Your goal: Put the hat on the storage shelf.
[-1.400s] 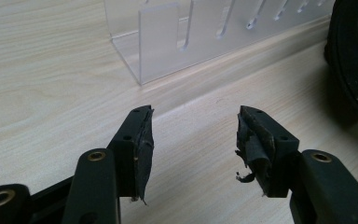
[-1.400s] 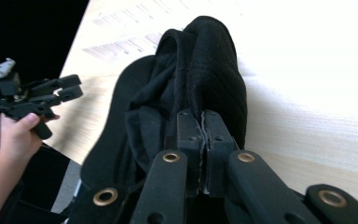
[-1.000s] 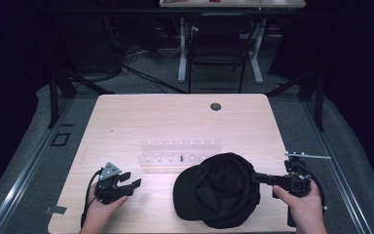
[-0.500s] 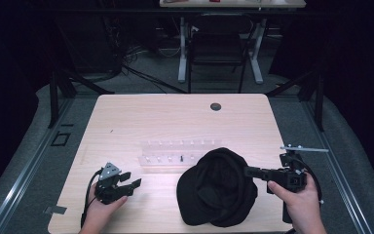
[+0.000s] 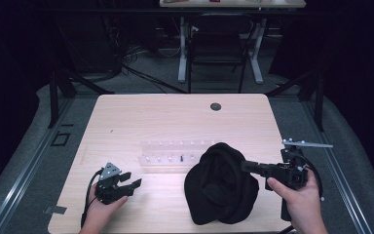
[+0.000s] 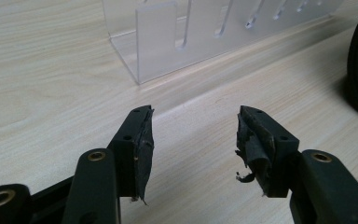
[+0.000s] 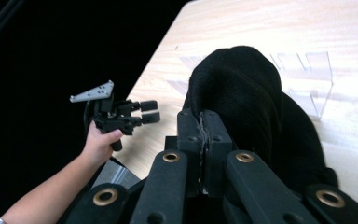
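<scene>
The hat point(image 5: 221, 183) pinched in the right tool point(image 5: 246, 166) is plain black. Both tools are black; the left tool point(image 5: 132, 180) carries a grey plate. Beyond it stands a clear rack point(image 5: 175, 151) on the pale wood-grain surface point(image 5: 165, 117).

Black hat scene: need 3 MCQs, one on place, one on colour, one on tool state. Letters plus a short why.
1. Where does the black hat lie relative to the clear rack?
A. On the nearer side of it, toward the right hand
B. Beyond it, by the table's far edge
C. On the floor

2. What colour is the table?
A. White
B. Light wood
C. Green

3. How is the left tool?
A. Shut on the hat
B. Open, holding nothing
C. Shut on the rack

Answers:
1 A: the high view puts the hat near the front edge, right of the rack's middle.
2 B: pale wood grain shows.
3 B: the left gripper view shows bare table between its parted jaws.
</scene>
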The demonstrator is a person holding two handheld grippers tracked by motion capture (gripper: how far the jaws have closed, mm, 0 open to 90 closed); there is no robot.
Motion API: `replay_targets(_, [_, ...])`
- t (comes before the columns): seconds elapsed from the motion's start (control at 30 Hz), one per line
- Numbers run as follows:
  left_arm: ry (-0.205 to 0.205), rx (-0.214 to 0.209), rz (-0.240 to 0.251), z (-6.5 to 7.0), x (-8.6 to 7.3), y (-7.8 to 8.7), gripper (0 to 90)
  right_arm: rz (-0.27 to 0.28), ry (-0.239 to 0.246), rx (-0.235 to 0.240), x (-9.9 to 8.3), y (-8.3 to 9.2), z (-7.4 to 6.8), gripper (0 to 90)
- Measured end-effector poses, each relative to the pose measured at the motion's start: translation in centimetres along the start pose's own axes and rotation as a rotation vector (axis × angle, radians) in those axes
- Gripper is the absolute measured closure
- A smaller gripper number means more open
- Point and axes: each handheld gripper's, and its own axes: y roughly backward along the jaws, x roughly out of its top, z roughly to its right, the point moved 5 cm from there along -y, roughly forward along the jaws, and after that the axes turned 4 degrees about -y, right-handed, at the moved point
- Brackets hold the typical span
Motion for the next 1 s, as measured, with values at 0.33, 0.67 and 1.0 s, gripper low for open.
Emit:
replay_targets(0.33, [-0.002,0.002,0.007,0.0,0.0,0.0,46.1,0.037,0.021,0.000,1.3,0.8,-1.0,88.4])
replay_targets(0.67, [-0.004,-0.001,0.001,0.1,0.0,-0.1,46.1,0.077,0.026,-0.003,3.2,2.0,-1.9,88.4])
replay_targets(1.0, [-0.005,0.000,0.002,0.1,0.0,-0.1,46.2,0.101,0.023,0.000,5.0,2.2,-2.8,88.4])
